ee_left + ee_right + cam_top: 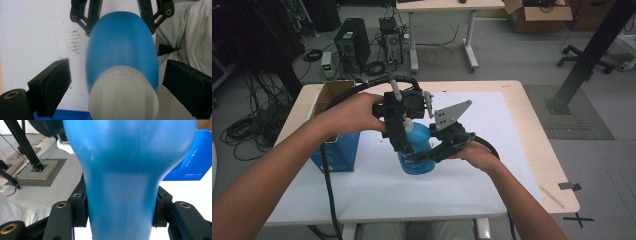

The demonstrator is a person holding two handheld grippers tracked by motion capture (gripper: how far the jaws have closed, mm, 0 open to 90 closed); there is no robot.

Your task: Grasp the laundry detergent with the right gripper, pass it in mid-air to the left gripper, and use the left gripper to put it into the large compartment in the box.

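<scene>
The right tool (120, 215) is clenched on the smooth, rounded blue plastic bottle (417, 150), while the left tool (117, 82) stands released around its blurred white cap (123, 97).

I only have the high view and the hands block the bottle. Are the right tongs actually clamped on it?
Observer: Yes. In the right gripper view the right tongs press both sides of the blue plastic bottle.
Operator: And the left tongs?
Observer: Open; the left tongs straddle the bottle's white ribbed cap with a gap on each side.
Operator: What's behind it?
Observer: A blue cardboard box stands on the white tabletop.
</scene>
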